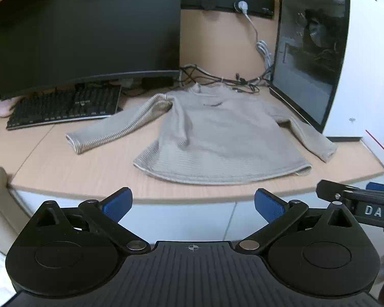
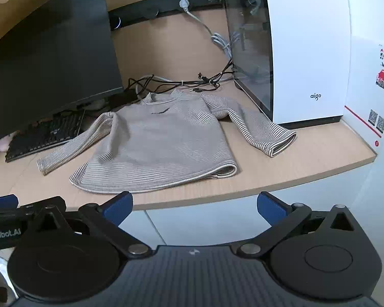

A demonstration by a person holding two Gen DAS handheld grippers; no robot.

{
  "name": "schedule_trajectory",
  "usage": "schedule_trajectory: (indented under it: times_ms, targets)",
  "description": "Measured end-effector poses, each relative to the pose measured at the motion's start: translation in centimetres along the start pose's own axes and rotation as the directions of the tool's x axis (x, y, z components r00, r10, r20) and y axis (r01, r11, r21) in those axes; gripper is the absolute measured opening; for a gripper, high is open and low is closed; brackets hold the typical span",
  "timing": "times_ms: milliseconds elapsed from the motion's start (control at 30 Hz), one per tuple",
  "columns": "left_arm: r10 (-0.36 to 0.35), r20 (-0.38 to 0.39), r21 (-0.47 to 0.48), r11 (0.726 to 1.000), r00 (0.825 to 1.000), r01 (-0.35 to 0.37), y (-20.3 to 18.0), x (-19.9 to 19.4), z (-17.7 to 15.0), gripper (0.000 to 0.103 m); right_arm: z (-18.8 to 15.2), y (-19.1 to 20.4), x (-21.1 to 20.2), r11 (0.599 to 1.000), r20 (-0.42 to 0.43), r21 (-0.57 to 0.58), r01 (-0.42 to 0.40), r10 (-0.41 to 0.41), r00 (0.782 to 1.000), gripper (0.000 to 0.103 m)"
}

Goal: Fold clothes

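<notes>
A beige long-sleeved top with fine stripes (image 1: 212, 138) (image 2: 161, 143) lies spread flat on the wooden desk (image 1: 71, 168) (image 2: 307, 163), collar toward the wall, hem toward me. Its left sleeve (image 1: 115, 130) stretches toward the keyboard; its right sleeve (image 2: 258, 130) lies along the white PC case. My left gripper (image 1: 193, 204) hovers open just short of the desk's front edge, below the hem, holding nothing. My right gripper (image 2: 194, 206) is open too, level with the desk edge, right of the hem's corner, and empty. The right gripper's body (image 1: 358, 199) shows beside the left one.
A dark monitor (image 1: 89, 33) and black keyboard (image 1: 64, 107) stand at the back left. A white PC case with a glass side (image 2: 294, 51) stands at the right. Tangled cables (image 1: 217, 79) lie behind the collar. A white cabinet front (image 1: 187, 220) sits under the desk edge.
</notes>
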State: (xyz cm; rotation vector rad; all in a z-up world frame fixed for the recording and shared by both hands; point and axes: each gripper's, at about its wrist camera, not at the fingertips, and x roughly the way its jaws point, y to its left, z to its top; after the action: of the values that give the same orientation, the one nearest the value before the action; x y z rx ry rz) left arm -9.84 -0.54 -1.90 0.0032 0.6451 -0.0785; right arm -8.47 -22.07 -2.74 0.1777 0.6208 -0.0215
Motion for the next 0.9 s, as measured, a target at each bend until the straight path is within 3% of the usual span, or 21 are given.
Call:
schedule_trajectory:
  times_ms: [267,900]
  targets:
    - [0.006,0.008,-0.007,1.0,1.0,-0.006,-0.7,-1.0,-0.7,0.103,-0.7,0.4,-1.0,0.997,0.021,-0.075,-0.013,0.015,1.0,0.103]
    - [0.011,-0.001,-0.019,1.0,1.0,-0.011,-1.1,-0.8,-0.8,0.103,-0.8,0.0,-1.1,0.995,0.034,-0.099,-0.005,0.009,0.999,0.103]
